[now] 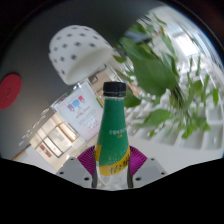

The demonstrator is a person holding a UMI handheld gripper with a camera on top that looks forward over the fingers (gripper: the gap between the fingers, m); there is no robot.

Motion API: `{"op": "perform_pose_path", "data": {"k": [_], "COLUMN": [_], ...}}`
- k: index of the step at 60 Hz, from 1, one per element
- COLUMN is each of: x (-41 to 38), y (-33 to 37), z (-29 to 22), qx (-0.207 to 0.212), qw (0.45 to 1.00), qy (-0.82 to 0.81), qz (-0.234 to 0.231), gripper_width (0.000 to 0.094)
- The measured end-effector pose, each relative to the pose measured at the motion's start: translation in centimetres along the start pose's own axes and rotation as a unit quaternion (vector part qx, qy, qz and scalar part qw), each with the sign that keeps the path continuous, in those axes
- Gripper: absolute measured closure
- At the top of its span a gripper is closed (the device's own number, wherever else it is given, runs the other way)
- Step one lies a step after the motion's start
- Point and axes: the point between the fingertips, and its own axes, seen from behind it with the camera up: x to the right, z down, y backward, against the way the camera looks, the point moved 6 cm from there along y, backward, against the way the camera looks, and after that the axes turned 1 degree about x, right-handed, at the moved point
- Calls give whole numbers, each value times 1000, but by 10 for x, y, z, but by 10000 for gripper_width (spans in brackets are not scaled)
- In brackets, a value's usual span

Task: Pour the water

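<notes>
You have the gripper [113, 165] clamped on the bottle [114, 135]: both magenta pads [88, 158] sit against its lower body, one on each side, with no gap visible between pad and bottle. The bottle stands between the fingers and rises straight away from them, black cap [114, 89] on top and a green and yellow label around the middle.

The whole background is tilted. A white perforated lamp shade [80, 50], a leafy plant [165, 75] and bright window frames [190, 35] slant behind the bottle, and no tabletop shows beneath it. Judgement: you carry the bottle in the air, leaning with the gripper, rather than resting it on a support.

The grip low on the body leaves the neck and mouth free, which suits pouring. However, the cap appears to be on; with it in place no water can leave. No cup or other receiving vessel is in view, so the pour target cannot be located from here.

A red round object [10, 90] sits far off beside the lamp shade; its nature cannot be told.
</notes>
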Motion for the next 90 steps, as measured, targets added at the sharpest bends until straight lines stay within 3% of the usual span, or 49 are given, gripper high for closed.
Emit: {"op": "perform_pose_path", "data": {"k": [5,15,21,28,34,42,49,57,63,75,77,81,90], "x": [-6,-5,9,34,59,63,23,-41,-89,-144,-146,-140,-141], "y": [-1,-3,0,3,17,34,47,64,81,102,101,104,102], "z": [-27,-14,26,69,113,133,100,33,-7,-69,-65,-67,-69], "qx": [33,26,-3,-56,-82,-100,-110,-126,-153,-175,-169,-176,-191], "qw": [998,1000,998,953,846,616,451,363,332,324,326,321,323], "qy": [52,10,-61,-297,-527,-781,-885,-915,-917,-905,-911,-912,-906], "qz": [-1,-4,12,-4,10,-4,-46,-119,-162,-213,-188,-183,-198], "gripper_width": [532,530,529,527,528,531,532,531,531,525,528,526,352]}}
